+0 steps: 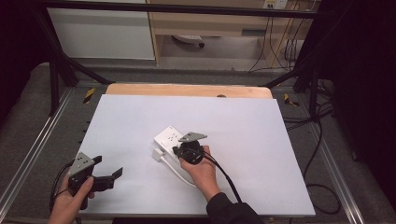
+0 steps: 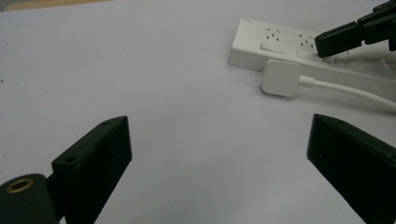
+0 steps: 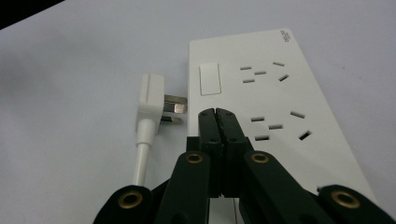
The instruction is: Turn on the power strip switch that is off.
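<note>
A white power strip [image 3: 261, 116] is lying near the middle of the pale table [image 1: 261, 121], its white plug [image 3: 152, 100] resting unplugged just beside it — prongs touching the strip's edge. The right gripper [image 3: 217, 116], jaws clenched on nothing, is hovering over the strip's top. The left gripper [image 2: 219, 158] is sitting released at the table's front-left, well apart.

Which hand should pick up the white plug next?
Probably the left. The left gripper is open and points toward the plug, with bare table between. The right gripper is shut over the power strip.
</note>
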### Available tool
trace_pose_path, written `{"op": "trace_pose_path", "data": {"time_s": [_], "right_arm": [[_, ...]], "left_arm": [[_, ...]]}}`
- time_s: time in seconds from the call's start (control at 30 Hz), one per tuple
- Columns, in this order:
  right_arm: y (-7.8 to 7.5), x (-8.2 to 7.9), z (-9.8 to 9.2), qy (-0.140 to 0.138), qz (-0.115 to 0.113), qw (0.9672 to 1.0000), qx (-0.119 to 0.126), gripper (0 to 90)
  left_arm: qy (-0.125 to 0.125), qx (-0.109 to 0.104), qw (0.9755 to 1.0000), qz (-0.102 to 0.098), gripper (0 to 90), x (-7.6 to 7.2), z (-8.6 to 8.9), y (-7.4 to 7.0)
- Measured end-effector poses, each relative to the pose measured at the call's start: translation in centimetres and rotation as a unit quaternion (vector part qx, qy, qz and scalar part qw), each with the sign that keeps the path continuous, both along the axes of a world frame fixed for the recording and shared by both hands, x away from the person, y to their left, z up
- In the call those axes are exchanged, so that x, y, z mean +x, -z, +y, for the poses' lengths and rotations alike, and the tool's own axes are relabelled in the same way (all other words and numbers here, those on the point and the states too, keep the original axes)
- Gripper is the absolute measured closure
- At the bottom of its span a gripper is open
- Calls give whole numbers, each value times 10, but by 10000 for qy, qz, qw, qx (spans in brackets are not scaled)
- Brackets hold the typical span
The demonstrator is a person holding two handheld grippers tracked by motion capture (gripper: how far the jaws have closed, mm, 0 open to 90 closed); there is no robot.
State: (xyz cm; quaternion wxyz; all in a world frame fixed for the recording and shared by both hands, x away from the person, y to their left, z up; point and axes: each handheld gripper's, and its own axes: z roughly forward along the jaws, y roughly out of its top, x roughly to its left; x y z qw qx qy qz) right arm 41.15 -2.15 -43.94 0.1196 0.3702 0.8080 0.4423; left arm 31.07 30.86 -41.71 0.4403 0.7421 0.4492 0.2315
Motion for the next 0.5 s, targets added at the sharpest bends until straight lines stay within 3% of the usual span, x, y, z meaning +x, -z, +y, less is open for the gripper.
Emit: {"op": "trace_pose_path", "data": {"time_s": [0.5], "right_arm": [[2, -1, 1, 11, -85, 10000, -11, 900]], "left_arm": [[17, 21, 10000, 7, 67, 0, -1, 0]]}}
